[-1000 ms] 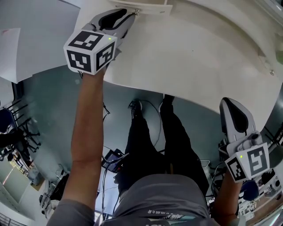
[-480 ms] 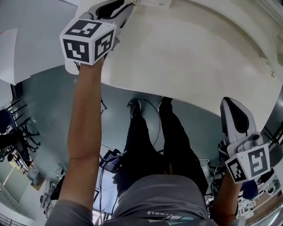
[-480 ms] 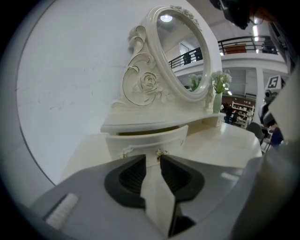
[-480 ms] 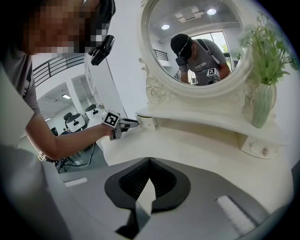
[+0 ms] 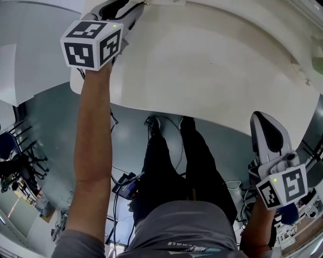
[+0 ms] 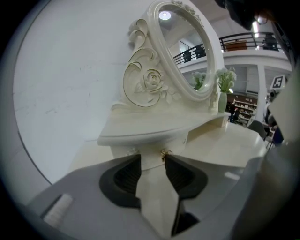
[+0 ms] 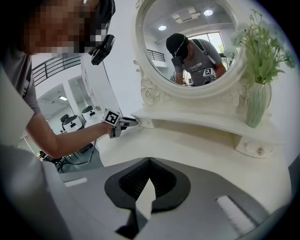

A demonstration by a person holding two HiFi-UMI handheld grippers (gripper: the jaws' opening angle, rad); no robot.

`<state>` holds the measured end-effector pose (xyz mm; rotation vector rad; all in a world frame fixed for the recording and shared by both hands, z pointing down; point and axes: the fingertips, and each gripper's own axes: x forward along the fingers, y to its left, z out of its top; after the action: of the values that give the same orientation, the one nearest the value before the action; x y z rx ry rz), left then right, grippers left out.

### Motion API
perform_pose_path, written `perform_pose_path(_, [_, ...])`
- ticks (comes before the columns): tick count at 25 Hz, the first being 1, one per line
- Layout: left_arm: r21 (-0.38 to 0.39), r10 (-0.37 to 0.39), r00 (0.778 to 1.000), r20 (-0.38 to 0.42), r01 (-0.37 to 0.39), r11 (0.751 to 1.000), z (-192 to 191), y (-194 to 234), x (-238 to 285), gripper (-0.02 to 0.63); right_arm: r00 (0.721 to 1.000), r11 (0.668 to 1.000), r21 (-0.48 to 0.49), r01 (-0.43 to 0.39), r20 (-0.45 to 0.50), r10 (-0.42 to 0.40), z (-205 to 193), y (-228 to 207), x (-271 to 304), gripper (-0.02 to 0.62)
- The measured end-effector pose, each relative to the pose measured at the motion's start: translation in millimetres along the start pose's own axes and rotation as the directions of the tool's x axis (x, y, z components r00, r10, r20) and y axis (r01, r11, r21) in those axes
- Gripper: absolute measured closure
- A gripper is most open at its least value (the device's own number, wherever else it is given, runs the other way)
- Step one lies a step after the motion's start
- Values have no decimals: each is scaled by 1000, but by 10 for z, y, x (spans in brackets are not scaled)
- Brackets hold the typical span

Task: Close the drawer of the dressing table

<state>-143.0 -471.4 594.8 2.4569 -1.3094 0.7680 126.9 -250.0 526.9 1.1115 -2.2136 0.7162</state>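
The cream dressing table (image 5: 212, 60) fills the top of the head view. My left gripper (image 5: 137, 5) reaches to its far left corner, at the small drawer (image 6: 149, 157) under the mirror shelf. The drawer front looks flush with its housing. In the left gripper view my left gripper (image 6: 152, 157) has its jaws opening; the drawer's gold knob (image 6: 164, 153) sits just past the right pad (image 6: 180, 174), and nothing is pressed. From the right gripper view, the left gripper (image 7: 124, 123) points at that drawer (image 7: 146, 123). My right gripper (image 5: 260, 118) hangs off the table's near right edge, shut on nothing (image 7: 150, 161).
An oval mirror (image 7: 190, 42) with carved frame stands on the shelf. A green vase (image 7: 255, 110) with flowers stands at the right, above a second small drawer (image 7: 255, 149). Below the table edge are the person's legs (image 5: 171, 166), cables and the floor.
The left gripper has moved up the head view toward the back of the table, and the drawer front has slid almost out of the top edge. The right gripper stayed put.
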Motion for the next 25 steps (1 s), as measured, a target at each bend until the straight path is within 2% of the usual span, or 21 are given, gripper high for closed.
perform_pose_path(5, [15,5,1000,-27,-5,1000,14,6,-30,448,1000,1000,4,3,15,-3,53,6,-46,594])
perform_pose_path(16, [-3,-10,1000,-30,10,1000,28,26,-61,446,999,1000,-17,4,41,-3,204,143,-168,595])
perform_pose_path(20, [-2,-37,998,-44,37,999,33,-46,-100,497,998,1000,-27,6,63,-5,302,215,-254,595])
perform_pose_path(25, [-1,-79,994,-78,79,997,38,-171,-291,497,994,999,-43,16,105,-12,499,282,-420,594])
